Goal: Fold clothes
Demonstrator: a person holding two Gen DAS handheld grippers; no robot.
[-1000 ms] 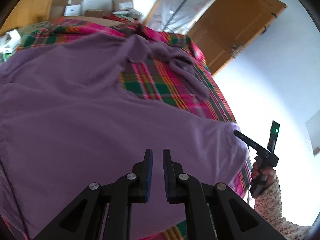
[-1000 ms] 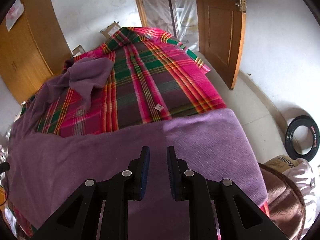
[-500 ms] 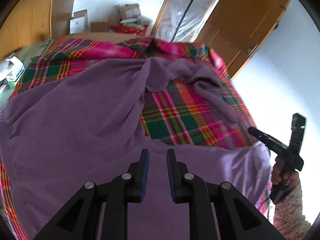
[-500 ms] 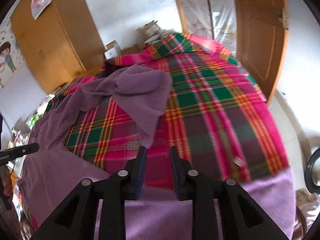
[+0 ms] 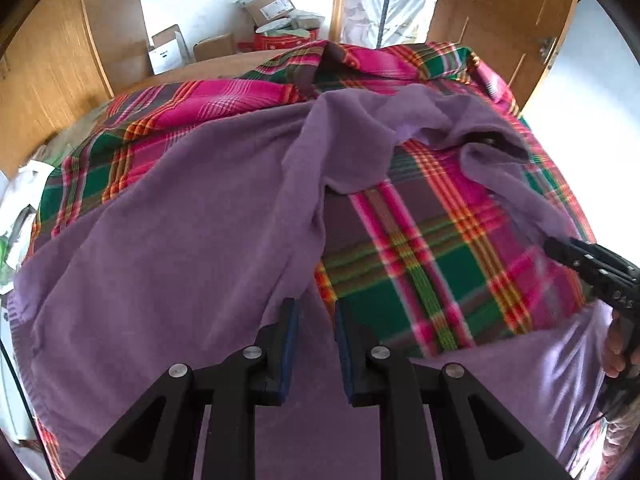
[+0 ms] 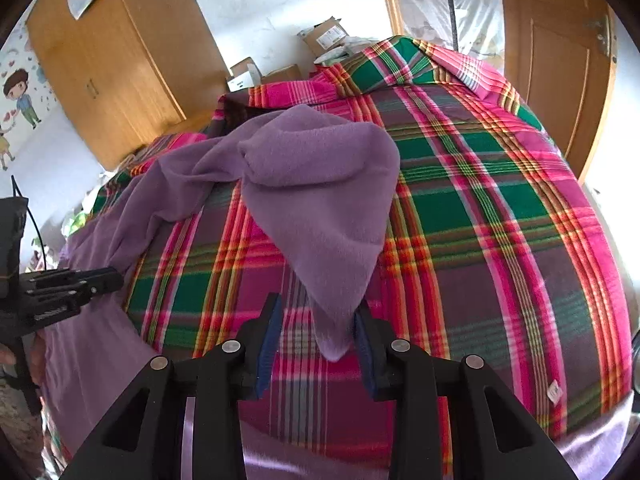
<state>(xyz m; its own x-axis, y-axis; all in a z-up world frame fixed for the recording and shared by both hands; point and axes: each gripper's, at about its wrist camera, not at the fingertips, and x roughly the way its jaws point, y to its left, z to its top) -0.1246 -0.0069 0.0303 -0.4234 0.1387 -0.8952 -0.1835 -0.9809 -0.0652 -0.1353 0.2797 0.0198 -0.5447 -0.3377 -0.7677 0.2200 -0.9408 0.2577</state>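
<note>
Most of both views is filled by the bed [image 6: 500,208], under its pink, green and orange plaid blanket [image 5: 432,264]. Across it lies the purple garment [image 5: 160,248]: in the left wrist view it takes up the left half and lower edge of the frame, with a bunched part reaching toward the upper right. In the right wrist view that bunched part sits centre frame and tapers to a point [image 6: 336,336] that hangs down between my right fingers. The fabric looks soft, fleecy and thick, rumpled rather than flat, so I judge it will drape heavily and hold creases poorly.

My right hand-held gripper [image 6: 316,344] is spread, the cloth tip between its blue pads [image 6: 269,340] but not pinched. My left hand-held gripper [image 5: 312,344] is also spread, a narrower gap, holding nothing, low over the purple cloth at the frame's bottom centre.

I judge the step to be taking that loose tip so the bunched part can be drawn out flat. To do it well I should close squarely on the tip, well up from its very end, and pull slowly while the left steadies the body of the garment.
</note>
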